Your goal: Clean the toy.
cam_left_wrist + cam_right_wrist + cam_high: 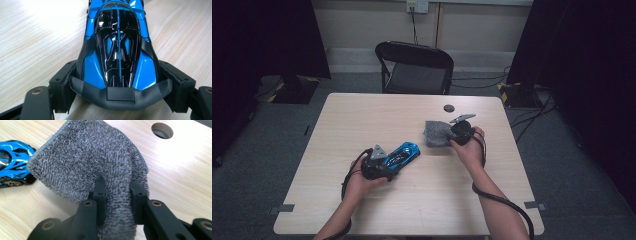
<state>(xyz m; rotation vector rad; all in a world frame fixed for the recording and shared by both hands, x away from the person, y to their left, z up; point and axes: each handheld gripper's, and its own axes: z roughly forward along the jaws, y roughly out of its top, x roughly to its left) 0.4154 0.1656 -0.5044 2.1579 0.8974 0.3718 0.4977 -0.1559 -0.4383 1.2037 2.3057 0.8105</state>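
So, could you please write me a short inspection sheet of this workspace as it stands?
Surface: light wooden table, with a round hole near its far edge.
Job's things: blue toy car on the table; grey cloth lifted at one end.
Clutter: nothing seen.
Grippers: left gripper has its jaws closed on the car's tail; right gripper has its jaws pinching a bunched fold of the cloth.
Cables: a black cable trails along the right forearm, another loops by the left hand; more cables lie on the floor at the far right.
Surroundings: black folding chair behind the table, grey carpet, dark curtains on both sides, wall socket.
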